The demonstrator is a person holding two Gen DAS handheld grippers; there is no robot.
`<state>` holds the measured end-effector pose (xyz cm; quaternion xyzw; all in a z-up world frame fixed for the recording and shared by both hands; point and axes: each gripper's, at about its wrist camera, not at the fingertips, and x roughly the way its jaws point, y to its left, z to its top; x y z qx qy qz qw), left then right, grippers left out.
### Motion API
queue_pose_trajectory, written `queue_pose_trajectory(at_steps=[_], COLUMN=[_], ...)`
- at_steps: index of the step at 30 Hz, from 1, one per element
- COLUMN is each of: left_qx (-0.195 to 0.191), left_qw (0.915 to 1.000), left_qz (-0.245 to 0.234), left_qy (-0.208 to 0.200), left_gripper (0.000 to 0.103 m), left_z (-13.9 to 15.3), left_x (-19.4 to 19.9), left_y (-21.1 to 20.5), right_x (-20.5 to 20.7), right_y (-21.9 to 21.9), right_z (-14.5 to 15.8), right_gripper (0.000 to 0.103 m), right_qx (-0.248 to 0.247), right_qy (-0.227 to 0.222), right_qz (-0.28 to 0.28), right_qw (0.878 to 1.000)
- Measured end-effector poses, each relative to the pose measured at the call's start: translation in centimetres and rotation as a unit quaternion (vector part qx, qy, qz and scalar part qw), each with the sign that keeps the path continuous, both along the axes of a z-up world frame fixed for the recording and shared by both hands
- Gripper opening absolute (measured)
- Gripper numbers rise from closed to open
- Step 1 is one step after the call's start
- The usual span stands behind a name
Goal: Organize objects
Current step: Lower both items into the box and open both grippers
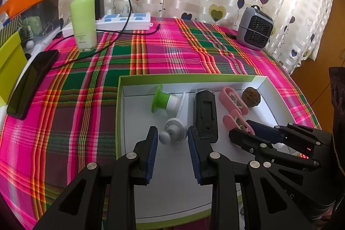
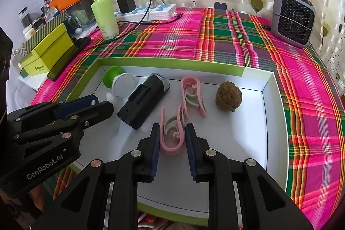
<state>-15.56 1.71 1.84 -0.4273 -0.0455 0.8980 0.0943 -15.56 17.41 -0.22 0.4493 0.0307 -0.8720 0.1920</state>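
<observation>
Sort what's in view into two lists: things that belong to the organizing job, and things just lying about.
Part of the job:
- box tray
- small white fan, between the left gripper fingers
- pink clip, gripped by the right gripper
- second pink clip
- black device
- walnut

Lying about:
- green bottle
- power strip
- phone
- grey heater

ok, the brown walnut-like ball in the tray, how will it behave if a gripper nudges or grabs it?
The ball is roundish, so a nudge would probably set it rolling across the tray's smooth white floor. Its surface looks rough and pitted, so the pads should bite rather than slip. It looks hard-shelled, likely stiff and light, though that is a guess from its look alone.
</observation>
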Motion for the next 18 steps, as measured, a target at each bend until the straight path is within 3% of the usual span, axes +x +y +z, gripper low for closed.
queue_pose_trajectory(at_steps=[18], left_qx=[-0.006], left_qw=[1.0000], left_qz=[0.000], left_qy=[0.001], left_gripper=[0.031], left_z=[0.04], left_x=[0.02], left_y=[0.17], right_x=[-0.16], right_y=[0.11], right_z=[-0.04], right_gripper=[0.024], right_qx=[-0.004], right_qy=[0.003], right_qz=[-0.003], right_qw=[1.000])
